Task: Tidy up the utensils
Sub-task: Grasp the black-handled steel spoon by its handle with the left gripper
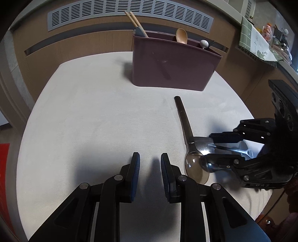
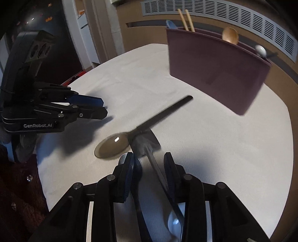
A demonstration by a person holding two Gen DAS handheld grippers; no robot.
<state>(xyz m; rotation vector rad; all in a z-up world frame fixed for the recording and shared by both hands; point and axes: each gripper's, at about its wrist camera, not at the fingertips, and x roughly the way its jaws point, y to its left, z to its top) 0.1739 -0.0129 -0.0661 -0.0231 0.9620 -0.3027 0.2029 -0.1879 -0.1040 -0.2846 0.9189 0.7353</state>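
Note:
A dark-handled spoon with a glossy brown bowl (image 1: 195, 167) (image 2: 111, 144) lies on the white table (image 1: 93, 121) (image 2: 223, 149). A steel utensil (image 1: 203, 147) (image 2: 147, 143) lies across it, its thin handle running back between my right gripper's fingers. My right gripper (image 2: 149, 160) (image 1: 208, 149) straddles that handle with a gap between its pads. My left gripper (image 1: 150, 163) (image 2: 104, 107) is open and empty, left of the spoons. The maroon utensil holder (image 1: 173, 63) (image 2: 219, 72) stands at the back with chopsticks (image 1: 136, 23) (image 2: 186, 19), a wooden spoon (image 1: 181, 35) (image 2: 230, 35) and a white spoon (image 1: 260, 43) (image 2: 260, 49).
A wooden wall with a grey vent grille (image 1: 130, 11) (image 2: 232, 20) runs behind the table. A side counter with a green checked cloth (image 1: 255, 42) and packets is at the far right. The table edge drops off near me.

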